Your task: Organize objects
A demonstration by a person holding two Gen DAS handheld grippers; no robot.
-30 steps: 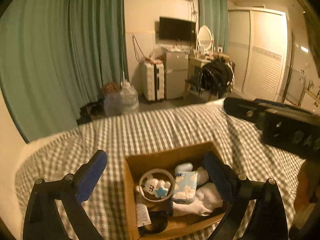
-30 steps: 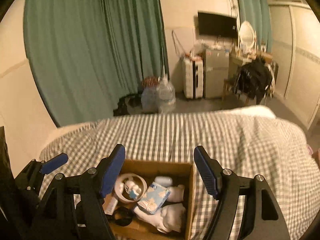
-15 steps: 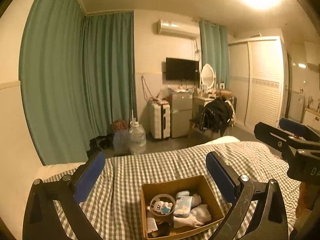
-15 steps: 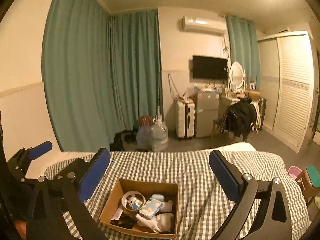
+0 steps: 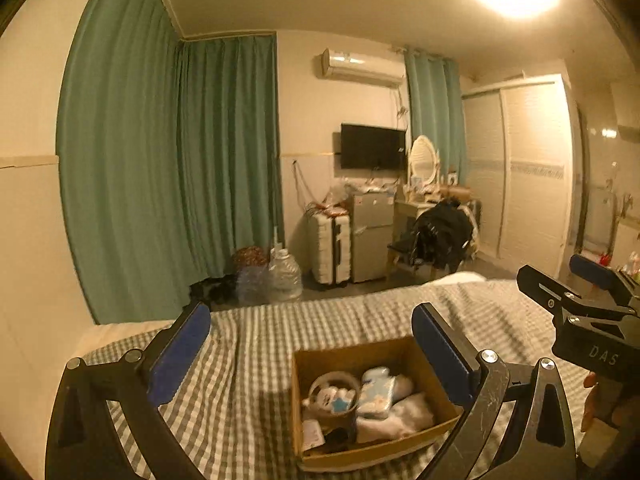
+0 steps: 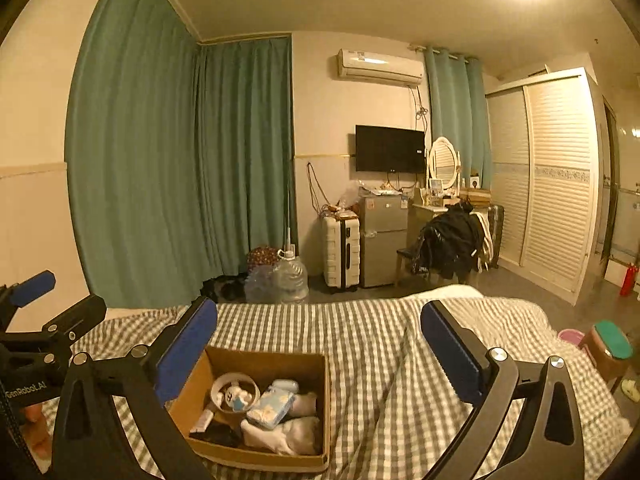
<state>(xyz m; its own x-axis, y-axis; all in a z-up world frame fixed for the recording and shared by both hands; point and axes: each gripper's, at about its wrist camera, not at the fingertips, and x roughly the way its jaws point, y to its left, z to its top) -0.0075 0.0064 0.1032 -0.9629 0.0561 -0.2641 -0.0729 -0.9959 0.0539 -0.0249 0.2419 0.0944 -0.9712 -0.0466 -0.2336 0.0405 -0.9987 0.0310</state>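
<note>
A brown cardboard box (image 5: 346, 354) sits on the checked bed cover (image 5: 256, 344). In it lie a round cup with a small plush toy (image 5: 334, 394), a blue tissue pack (image 5: 376, 394), white cloth (image 5: 400, 416) and a dark item. The box also shows in the right wrist view (image 6: 264, 360). My left gripper (image 5: 308, 344) is open and empty, held above and behind the box. My right gripper (image 6: 320, 340) is open and empty, above the bed to the box's right. The right gripper also shows at the right edge of the left wrist view (image 5: 576, 300).
Beyond the bed are green curtains (image 6: 180, 168), water jugs (image 6: 290, 278), a white suitcase (image 6: 340, 252), a small fridge (image 6: 382, 236), a chair with a black jacket (image 6: 452, 244) and a wardrobe (image 6: 556, 184). A stool (image 6: 610, 346) stands right of the bed.
Both grippers have risen and pulled back from the box, which now looks smaller and lower. Their jaws stayed open and empty. The box contents have not moved.
</note>
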